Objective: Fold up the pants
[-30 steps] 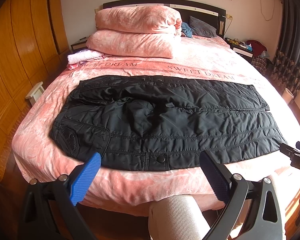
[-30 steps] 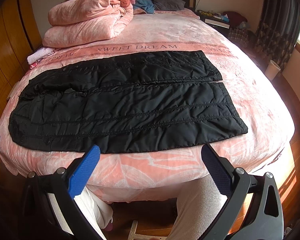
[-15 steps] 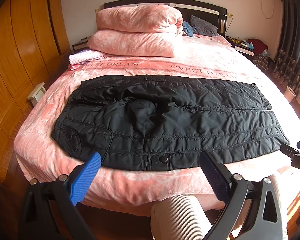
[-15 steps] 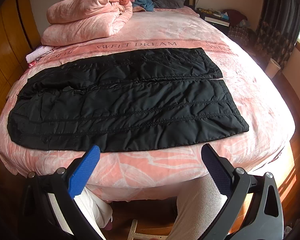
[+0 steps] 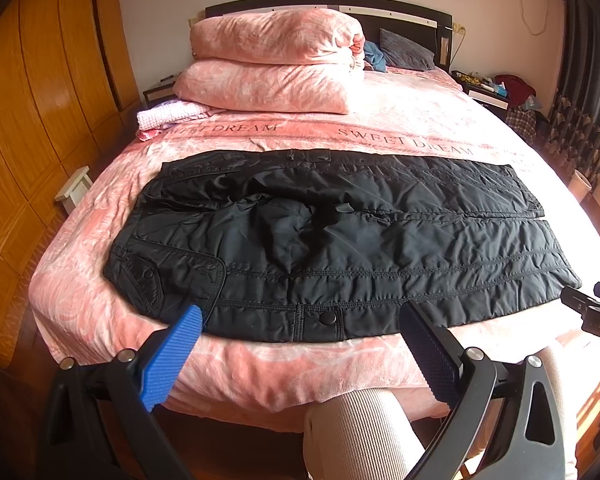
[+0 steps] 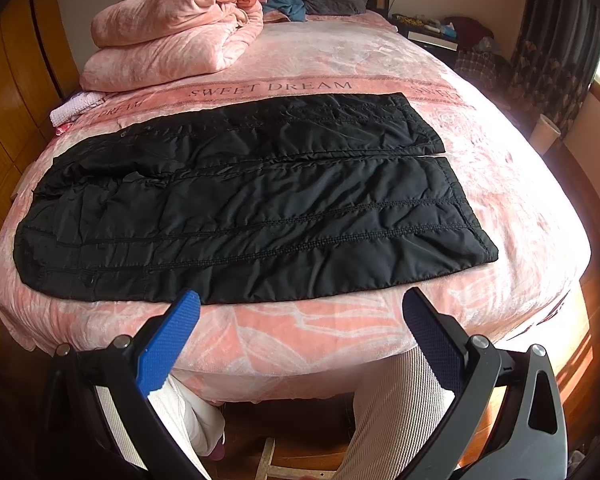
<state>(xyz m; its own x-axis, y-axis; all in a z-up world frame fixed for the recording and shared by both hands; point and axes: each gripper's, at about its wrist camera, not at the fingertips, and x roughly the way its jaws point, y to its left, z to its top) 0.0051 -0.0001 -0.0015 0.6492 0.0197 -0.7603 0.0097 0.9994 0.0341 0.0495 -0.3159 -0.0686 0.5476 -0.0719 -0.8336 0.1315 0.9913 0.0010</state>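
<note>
Black quilted pants point(image 5: 340, 240) lie spread flat across the pink bed, waist at the left, the two leg ends at the right. They also show in the right wrist view point(image 6: 252, 208). My left gripper point(image 5: 300, 332) is open and empty, just short of the pants' near edge by the snap button point(image 5: 326, 319). My right gripper point(image 6: 300, 320) is open and empty, just short of the near leg's lower edge. The right gripper's tip point(image 5: 592, 312) shows at the right edge of the left wrist view.
The bed point(image 5: 300, 368) has a pink "SWEET DREAM" cover. A folded pink duvet point(image 5: 276, 64) and a white towel point(image 5: 168, 114) lie at the head. A wooden wardrobe point(image 5: 24, 120) stands left, a nightstand point(image 6: 432, 36) and curtains point(image 6: 548, 52) right. The person's legs point(image 5: 364, 436) are below.
Both grippers have moved slightly closer to the bed and the pants' near edge. The pants have not moved and both grippers stay open.
</note>
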